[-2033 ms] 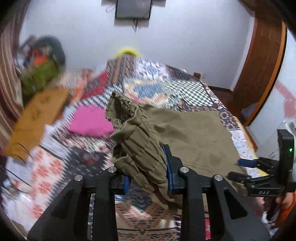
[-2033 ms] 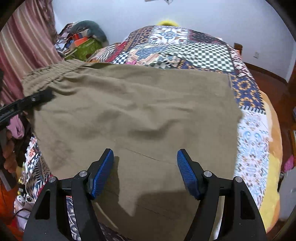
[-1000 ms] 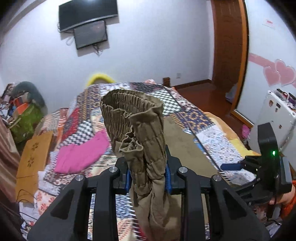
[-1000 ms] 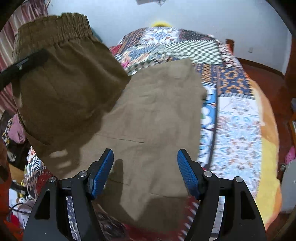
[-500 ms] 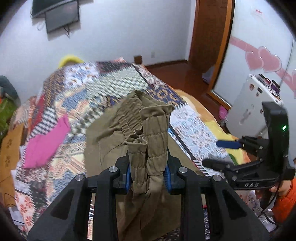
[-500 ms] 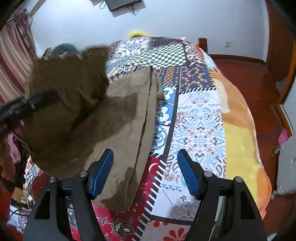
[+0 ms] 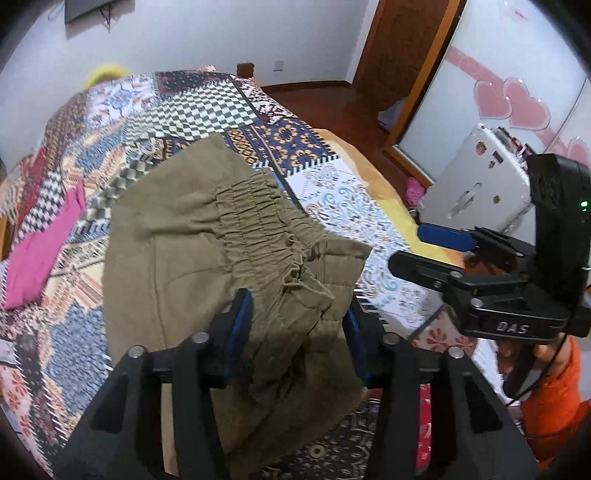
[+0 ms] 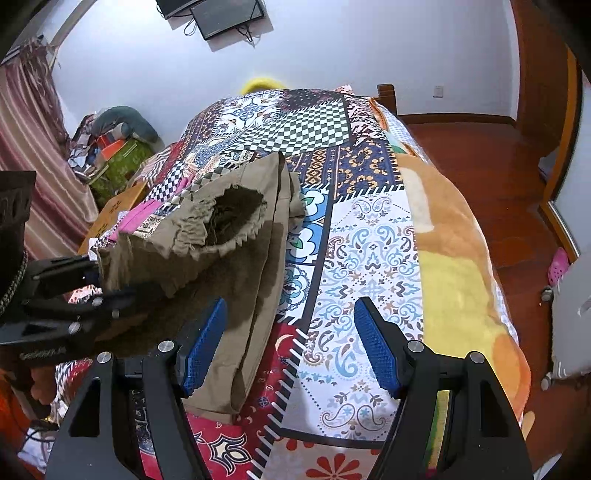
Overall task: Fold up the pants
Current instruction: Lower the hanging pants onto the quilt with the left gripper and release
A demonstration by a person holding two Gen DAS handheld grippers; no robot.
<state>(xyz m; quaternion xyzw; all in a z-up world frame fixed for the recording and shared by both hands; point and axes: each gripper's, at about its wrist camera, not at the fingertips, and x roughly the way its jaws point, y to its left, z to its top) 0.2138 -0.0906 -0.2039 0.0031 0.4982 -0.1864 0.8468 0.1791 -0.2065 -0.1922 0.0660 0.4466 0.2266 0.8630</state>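
Olive-brown pants (image 7: 177,236) lie folded on the patchwork bedspread (image 7: 207,107). Their elastic waistband (image 7: 258,221) is draped over towards the right, on top of the lower layer. My left gripper (image 7: 297,325) has its blue pads spread wide, with the waistband cloth lying loose between them. In the right wrist view the pants (image 8: 251,258) are at the left, with the waistband opening raised beside the left gripper (image 8: 85,291). My right gripper (image 8: 290,343) is open and empty above the bedspread (image 8: 369,251), just right of the pants' edge. It also shows in the left wrist view (image 7: 436,251).
A pink garment (image 7: 44,247) lies on the bed's left side. A white appliance (image 7: 484,184) stands right of the bed by a wooden door (image 7: 399,51). Piled clutter (image 8: 114,144) and a striped curtain (image 8: 33,147) are at the far left. A screen (image 8: 225,14) hangs on the wall.
My left gripper swung the lifted waistband over to the right and down onto the lower layer, then opened its jaws. My right gripper shifted right, off the pants, and stayed open.
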